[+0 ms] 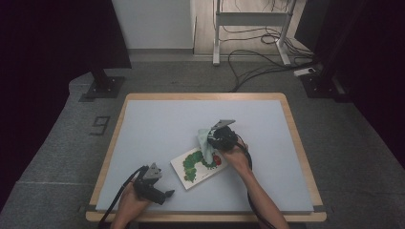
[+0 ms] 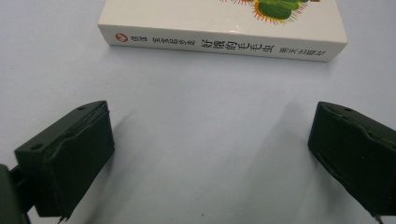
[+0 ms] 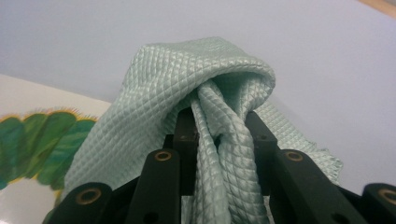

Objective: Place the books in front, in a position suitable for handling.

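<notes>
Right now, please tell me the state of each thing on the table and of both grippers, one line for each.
book: closed, lying flat on the table, cover with green caterpillar facing up.
cloth: bunched, pinched between the right gripper's fingers, hanging partly over the book.
right gripper: shut on the cloth.
left gripper: open, nothing between its fingers, facing the book's spine from a short way off.
table: bare pale surface around the book.

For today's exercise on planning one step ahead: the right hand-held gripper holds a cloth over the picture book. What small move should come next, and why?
Probably draw the cloth across the book's cover. The right hand-held gripper is shut on the bunched cloth, which hangs onto the cover, while the left hand-held gripper waits open beside the spine.
</notes>
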`<state>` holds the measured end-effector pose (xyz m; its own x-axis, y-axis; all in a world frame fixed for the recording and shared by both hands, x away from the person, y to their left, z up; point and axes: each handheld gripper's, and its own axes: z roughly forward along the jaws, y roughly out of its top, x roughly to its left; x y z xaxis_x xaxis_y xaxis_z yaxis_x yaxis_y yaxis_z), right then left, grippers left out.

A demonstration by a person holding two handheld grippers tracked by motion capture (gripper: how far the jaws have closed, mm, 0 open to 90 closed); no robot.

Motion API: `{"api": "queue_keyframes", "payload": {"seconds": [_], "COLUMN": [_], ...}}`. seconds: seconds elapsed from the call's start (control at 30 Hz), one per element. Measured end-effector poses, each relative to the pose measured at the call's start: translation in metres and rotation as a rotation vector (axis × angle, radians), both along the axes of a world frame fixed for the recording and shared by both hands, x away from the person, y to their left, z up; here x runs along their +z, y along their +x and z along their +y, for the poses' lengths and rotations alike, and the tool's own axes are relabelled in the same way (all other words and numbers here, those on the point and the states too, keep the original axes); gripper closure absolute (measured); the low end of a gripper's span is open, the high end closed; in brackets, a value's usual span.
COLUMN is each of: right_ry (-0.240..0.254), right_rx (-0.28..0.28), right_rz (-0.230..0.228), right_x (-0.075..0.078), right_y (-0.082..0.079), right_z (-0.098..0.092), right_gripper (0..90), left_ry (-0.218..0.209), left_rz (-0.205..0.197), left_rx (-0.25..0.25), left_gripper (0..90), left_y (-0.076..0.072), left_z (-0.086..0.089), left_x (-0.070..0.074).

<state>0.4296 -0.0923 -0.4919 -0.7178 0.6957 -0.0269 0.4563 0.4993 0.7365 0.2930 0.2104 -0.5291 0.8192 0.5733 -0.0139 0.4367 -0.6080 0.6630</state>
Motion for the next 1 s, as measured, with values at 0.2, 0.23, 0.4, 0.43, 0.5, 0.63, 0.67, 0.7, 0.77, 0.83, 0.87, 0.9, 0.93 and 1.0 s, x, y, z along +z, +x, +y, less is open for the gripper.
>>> {"api": "queue_keyframes", "payload": {"seconds": [0.2, 0.23, 0.4, 0.43, 0.5, 0.63, 0.67, 0.7, 0.77, 0.83, 0.87, 0.9, 0.93, 1.0], "right_ry": [-0.004, 0.001, 0.033, 0.031, 0.031, 0.027, 0.027, 0.032, 0.029, 0.033, 0.035, 0.036, 0.036, 0.039], "right_rx": [0.001, 0.002, -0.001, -0.002, -0.003, -0.009, -0.009, -0.009, -0.020, -0.029, -0.036, -0.038, -0.038, -0.054], "right_rz": [-0.013, -0.014, -0.015, -0.019, -0.021, -0.038, -0.038, -0.040, -0.042, -0.044, -0.044, -0.045, -0.045, -0.047], "right_x": [0.011, 0.013, 0.021, 0.023, 0.025, 0.032, 0.032, 0.033, 0.036, 0.036, 0.037, 0.037, 0.037, 0.037], "right_y": [-0.009, -0.012, -0.019, -0.021, -0.022, -0.031, -0.031, -0.032, -0.038, -0.040, -0.042, -0.043, -0.043, -0.048], "right_z": [-0.012, -0.018, -0.033, -0.035, -0.038, -0.053, -0.053, -0.056, -0.067, -0.073, -0.076, -0.080, -0.080, -0.090], "right_gripper": [70.7, 70.8, 70.7, 70.8, 70.7, 70.6, 70.6, 70.7, 70.7, 70.7, 70.7, 70.8, 70.8, 70.8], "left_ry": [-0.002, 0.000, 0.000, 0.000, 0.000, 0.000, 0.000, 0.001, 0.001, 0.001, 0.001, 0.001, 0.001, 0.001], "left_rz": [0.000, 0.000, 0.000, 0.000, 0.000, 0.000, 0.000, 0.000, 0.000, 0.000, 0.000, 0.000, 0.000, 0.000], "left_rx": [0.001, 0.000, 0.000, 0.000, 0.000, -0.001, -0.001, -0.001, -0.001, -0.001, -0.001, -0.001, -0.001, -0.001], "left_gripper": [0.0, 0.0, 0.0, 0.0, 0.0, 0.0, 0.0, 0.0, 0.0, 0.0, 0.0, 0.0, 0.0, 0.0], "left_y": [0.000, 0.000, 0.000, 0.000, 0.000, 0.000, 0.000, 0.000, 0.000, 0.000, 0.000, 0.000, 0.000, 0.000], "left_z": [0.000, 0.000, 0.000, 0.000, 0.000, 0.000, 0.000, 0.000, 0.000, 0.000, 0.000, 0.000, 0.000, 0.000], "left_x": [0.000, 0.000, 0.000, 0.000, 0.000, 0.000, 0.000, 0.000, 0.000, 0.000, 0.000, 0.000, 0.000, 0.000]}}
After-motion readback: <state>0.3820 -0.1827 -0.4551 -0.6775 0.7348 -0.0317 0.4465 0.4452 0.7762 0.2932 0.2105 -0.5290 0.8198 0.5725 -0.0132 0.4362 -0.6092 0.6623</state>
